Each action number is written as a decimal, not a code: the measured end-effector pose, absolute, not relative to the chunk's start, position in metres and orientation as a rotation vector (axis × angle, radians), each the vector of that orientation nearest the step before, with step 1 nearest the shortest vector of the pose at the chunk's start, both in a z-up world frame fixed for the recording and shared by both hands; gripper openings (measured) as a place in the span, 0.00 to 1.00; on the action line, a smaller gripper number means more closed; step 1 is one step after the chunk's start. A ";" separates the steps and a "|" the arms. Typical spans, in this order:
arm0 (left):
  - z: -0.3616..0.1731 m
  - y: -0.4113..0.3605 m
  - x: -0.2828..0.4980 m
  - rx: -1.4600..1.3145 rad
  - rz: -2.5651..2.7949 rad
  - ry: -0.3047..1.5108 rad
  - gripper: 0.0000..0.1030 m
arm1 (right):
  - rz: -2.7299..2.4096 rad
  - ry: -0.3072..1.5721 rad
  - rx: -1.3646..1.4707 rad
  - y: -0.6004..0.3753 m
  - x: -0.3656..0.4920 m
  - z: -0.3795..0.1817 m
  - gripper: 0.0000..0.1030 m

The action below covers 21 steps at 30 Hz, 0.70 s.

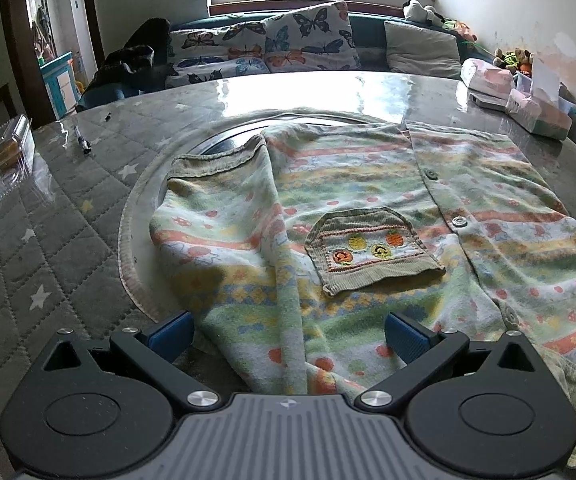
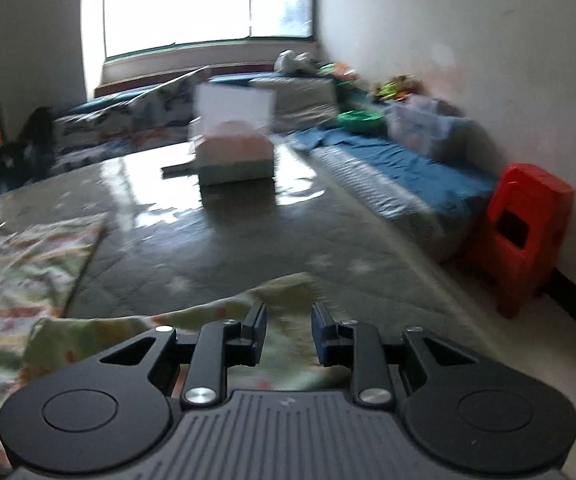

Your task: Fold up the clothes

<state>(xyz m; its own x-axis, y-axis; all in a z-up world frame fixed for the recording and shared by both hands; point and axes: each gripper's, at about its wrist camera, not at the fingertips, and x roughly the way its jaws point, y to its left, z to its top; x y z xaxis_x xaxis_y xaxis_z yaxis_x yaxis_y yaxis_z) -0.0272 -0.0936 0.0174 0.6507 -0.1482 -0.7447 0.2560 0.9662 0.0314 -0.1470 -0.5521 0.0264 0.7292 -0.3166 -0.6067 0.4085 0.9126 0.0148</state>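
A pastel striped knit cardigan [image 1: 368, 184] lies spread on the quilted table [image 1: 67, 240], buttons up the middle and a ribbed pocket [image 1: 368, 248] with fruit stitching. Its left sleeve [image 1: 223, 216] is folded in over the body. My left gripper [image 1: 288, 336] is open wide at the near edge, and the sleeve's upper part lies between its blue pads. In the blurred right wrist view, my right gripper [image 2: 289, 330] hovers over a loose end of the cardigan [image 2: 207, 316], jaws narrowly apart, with cloth showing in the gap.
A pen [image 1: 81, 140] and a clear plastic box [image 1: 3, 156] lie at the table's left. Tissue boxes [image 1: 540, 116] stand at the far right, one also ahead of the right gripper [image 2: 235, 156]. A cushioned bench [image 2: 400, 176] and a red stool [image 2: 524, 236] stand beyond the table edge.
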 end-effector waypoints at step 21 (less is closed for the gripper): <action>0.056 -0.120 0.044 0.106 -0.251 0.684 0.74 | -0.043 0.749 0.102 -0.480 -0.040 0.033 0.24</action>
<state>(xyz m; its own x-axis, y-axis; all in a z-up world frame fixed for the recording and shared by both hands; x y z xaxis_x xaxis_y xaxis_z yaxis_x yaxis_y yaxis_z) 0.0440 -0.1202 0.0556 0.7465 -0.1943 -0.6364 0.2639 0.9644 0.0150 -0.0399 -0.4801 0.0325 0.7318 -0.0025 -0.6815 0.0756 0.9941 0.0776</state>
